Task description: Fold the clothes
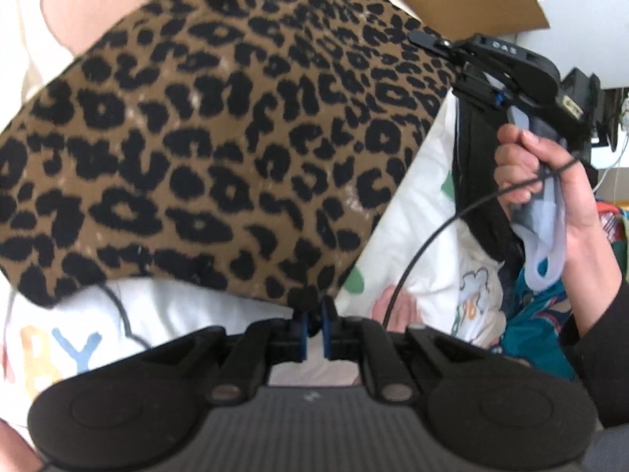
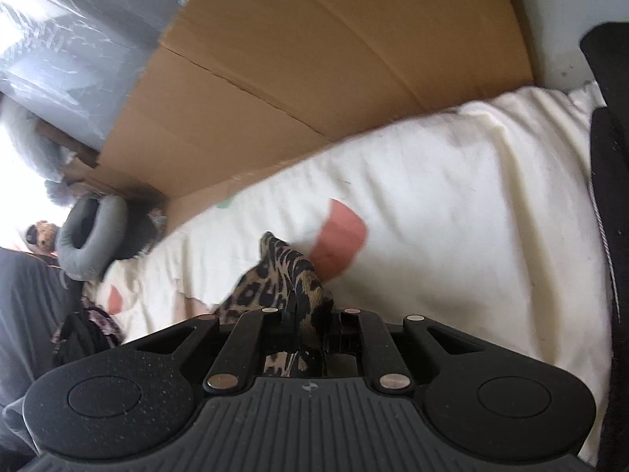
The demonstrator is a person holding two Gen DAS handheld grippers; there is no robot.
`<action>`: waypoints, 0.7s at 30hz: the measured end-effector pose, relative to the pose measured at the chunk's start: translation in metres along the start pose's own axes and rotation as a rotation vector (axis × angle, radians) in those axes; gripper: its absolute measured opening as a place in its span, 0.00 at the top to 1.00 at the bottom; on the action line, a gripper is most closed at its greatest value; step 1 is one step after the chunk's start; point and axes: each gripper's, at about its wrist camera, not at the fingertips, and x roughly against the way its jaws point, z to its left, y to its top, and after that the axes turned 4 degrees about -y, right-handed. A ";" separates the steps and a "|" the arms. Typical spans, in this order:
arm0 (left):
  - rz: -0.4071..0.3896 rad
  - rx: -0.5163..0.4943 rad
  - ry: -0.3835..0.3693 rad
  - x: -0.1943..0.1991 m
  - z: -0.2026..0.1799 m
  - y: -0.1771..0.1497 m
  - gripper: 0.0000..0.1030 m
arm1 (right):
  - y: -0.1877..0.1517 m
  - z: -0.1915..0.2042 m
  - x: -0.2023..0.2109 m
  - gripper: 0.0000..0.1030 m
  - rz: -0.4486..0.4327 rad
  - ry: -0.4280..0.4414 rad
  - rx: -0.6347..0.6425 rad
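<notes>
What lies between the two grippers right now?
In the left wrist view, only the leopard-print garment spans the gap: the left gripper pinches its near edge and the right gripper its far corner, above the white printed bedding.

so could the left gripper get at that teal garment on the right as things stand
Probably not right now. The left gripper has its jaws shut on the leopard-print garment, so it is occupied, and the teal garment lies off to its side, partly behind the hand holding the right gripper.
</notes>
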 end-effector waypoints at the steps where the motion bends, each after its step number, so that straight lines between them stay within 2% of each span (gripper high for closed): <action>1: 0.014 0.000 0.003 -0.002 0.001 -0.002 0.93 | -0.002 -0.004 -0.002 0.90 0.005 -0.010 -0.007; 3: 0.039 -0.014 0.011 -0.003 0.001 -0.008 0.93 | -0.006 -0.012 -0.003 0.80 0.007 -0.025 -0.024; 5: 0.070 -0.042 0.004 -0.003 -0.002 -0.012 0.96 | -0.008 -0.017 0.001 0.77 -0.001 -0.035 -0.038; 7: 0.088 -0.062 -0.007 -0.003 -0.009 -0.012 0.96 | -0.009 -0.021 0.006 0.69 -0.001 -0.026 -0.055; 8: 0.086 -0.081 -0.009 0.000 -0.013 -0.011 0.96 | -0.010 -0.023 0.009 0.64 -0.001 -0.019 -0.065; 10: 0.066 -0.121 0.001 0.007 -0.019 -0.004 0.96 | -0.013 -0.027 0.015 0.63 0.000 -0.009 -0.082; 11: 0.050 -0.141 0.010 0.012 -0.022 0.002 0.94 | -0.015 -0.029 0.018 0.58 0.001 -0.008 -0.091; 12: 0.034 -0.162 0.020 0.016 -0.025 0.008 0.93 | -0.018 -0.031 0.020 0.58 0.002 -0.006 -0.103; 18: -0.062 -0.283 0.078 0.040 -0.040 0.047 0.82 | -0.038 -0.040 0.027 0.58 0.024 0.004 -0.163; 20: -0.094 -0.318 0.108 0.050 -0.042 0.060 0.67 | -0.045 -0.042 0.027 0.58 0.040 0.009 -0.180; 21: -0.106 -0.334 0.128 0.052 -0.043 0.067 0.64 | -0.049 -0.042 0.027 0.58 0.047 0.013 -0.188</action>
